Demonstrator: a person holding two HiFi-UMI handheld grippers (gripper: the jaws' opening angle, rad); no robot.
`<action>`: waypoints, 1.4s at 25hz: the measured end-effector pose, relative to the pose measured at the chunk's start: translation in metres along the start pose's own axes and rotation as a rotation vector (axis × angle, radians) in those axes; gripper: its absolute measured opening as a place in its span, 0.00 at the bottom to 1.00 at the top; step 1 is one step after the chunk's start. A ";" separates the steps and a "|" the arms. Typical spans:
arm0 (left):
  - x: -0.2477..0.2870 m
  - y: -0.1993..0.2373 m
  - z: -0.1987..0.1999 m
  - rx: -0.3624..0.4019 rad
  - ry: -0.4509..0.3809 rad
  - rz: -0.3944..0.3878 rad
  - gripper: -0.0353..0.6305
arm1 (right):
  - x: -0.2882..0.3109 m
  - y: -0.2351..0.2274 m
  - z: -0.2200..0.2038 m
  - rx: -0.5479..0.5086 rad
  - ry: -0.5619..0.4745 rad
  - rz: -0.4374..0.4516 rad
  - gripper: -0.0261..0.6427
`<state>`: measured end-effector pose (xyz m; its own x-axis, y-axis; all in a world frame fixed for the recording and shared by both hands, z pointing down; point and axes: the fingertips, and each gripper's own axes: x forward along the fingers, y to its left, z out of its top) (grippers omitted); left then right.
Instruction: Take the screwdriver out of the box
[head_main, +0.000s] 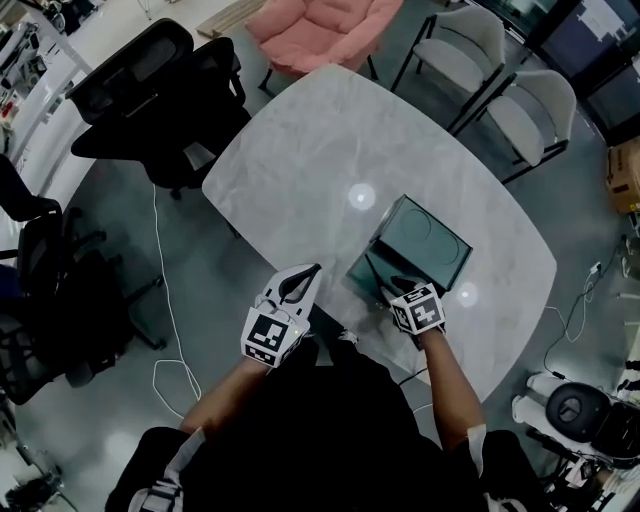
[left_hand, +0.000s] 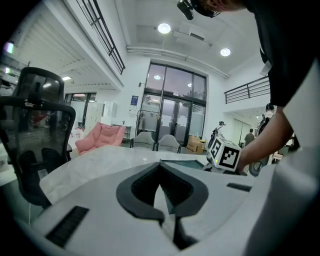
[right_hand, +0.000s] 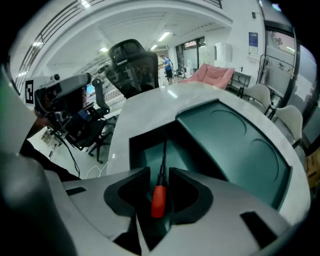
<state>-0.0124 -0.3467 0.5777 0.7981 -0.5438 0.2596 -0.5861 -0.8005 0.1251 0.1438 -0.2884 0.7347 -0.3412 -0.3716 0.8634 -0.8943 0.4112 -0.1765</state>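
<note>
Pale marble worktop (head_main: 300, 150) carries an open dark-green box (head_main: 425, 240). Right tongs (right_hand: 159, 172) stand released over it, with the red-handled screwdriver (right_hand: 158, 200) lying inside the box between their jaws. Left tongs (left_hand: 160, 167) are clenched on nothing.

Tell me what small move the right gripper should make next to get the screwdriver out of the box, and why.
Probably close the right gripper on the red handle of the screwdriver. The jaws stand apart with the handle between them and do not appear to pinch it. The shaft lies in the open box, so a firm grip seems needed before any lift.
</note>
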 end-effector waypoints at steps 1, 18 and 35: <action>-0.001 0.001 -0.002 -0.005 0.004 0.003 0.06 | 0.004 0.000 -0.003 0.005 0.029 0.010 0.25; -0.006 0.017 -0.012 -0.041 0.011 0.029 0.06 | 0.039 -0.006 -0.027 -0.042 0.349 -0.016 0.29; -0.009 0.010 -0.011 -0.031 0.006 0.039 0.06 | 0.022 -0.005 -0.019 -0.113 0.197 -0.080 0.19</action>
<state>-0.0268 -0.3471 0.5869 0.7735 -0.5730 0.2707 -0.6212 -0.7702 0.1447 0.1465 -0.2831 0.7637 -0.1979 -0.2413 0.9500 -0.8744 0.4815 -0.0599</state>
